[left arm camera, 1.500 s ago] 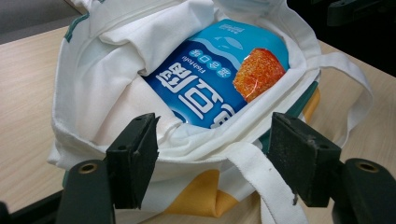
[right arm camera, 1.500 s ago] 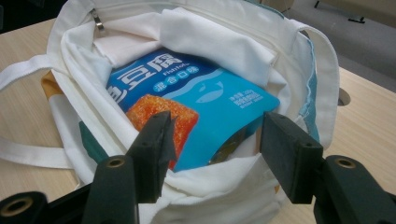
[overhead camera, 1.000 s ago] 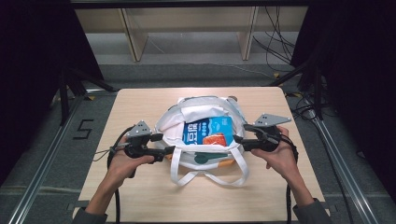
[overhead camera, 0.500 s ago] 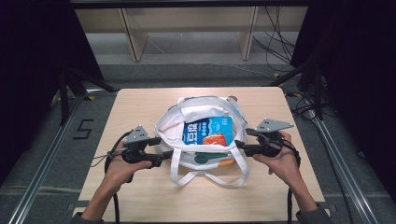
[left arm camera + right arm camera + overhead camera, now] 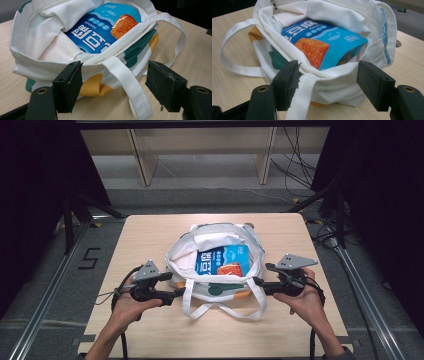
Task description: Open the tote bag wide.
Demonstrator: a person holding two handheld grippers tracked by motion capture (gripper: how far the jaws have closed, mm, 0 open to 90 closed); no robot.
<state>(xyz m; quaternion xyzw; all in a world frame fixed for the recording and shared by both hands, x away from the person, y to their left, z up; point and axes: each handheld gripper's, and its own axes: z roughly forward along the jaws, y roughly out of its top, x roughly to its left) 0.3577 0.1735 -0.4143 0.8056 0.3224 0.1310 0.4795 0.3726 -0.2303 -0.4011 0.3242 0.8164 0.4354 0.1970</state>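
Observation:
A white tote bag [image 5: 207, 241] with green and orange print lies open in the middle of the table. Inside it lies a blue snack packet [image 5: 220, 260] with an orange picture, seen closer as the packet [image 5: 100, 32] and the packet [image 5: 324, 40]. My left gripper [image 5: 176, 294] is at the bag's near-left corner, my right gripper [image 5: 257, 282] at its near-right corner. Both are open. In the left gripper view the gripper [image 5: 115, 75] straddles the bag's rim and a white strap [image 5: 127, 82] without clamping. In the right gripper view the gripper [image 5: 329, 72] likewise stands wide around the rim and a strap [image 5: 300, 100].
The bag's two strap loops [image 5: 222, 314] trail toward the near edge of the wooden table [image 5: 140, 235]. Bare tabletop lies left, right and behind the bag. A wooden shelf unit [image 5: 200, 150] stands beyond the table, with cables on the floor at the right.
Both hands and grippers have drawn slightly toward the near edge of the table. The bag and packet have not moved.

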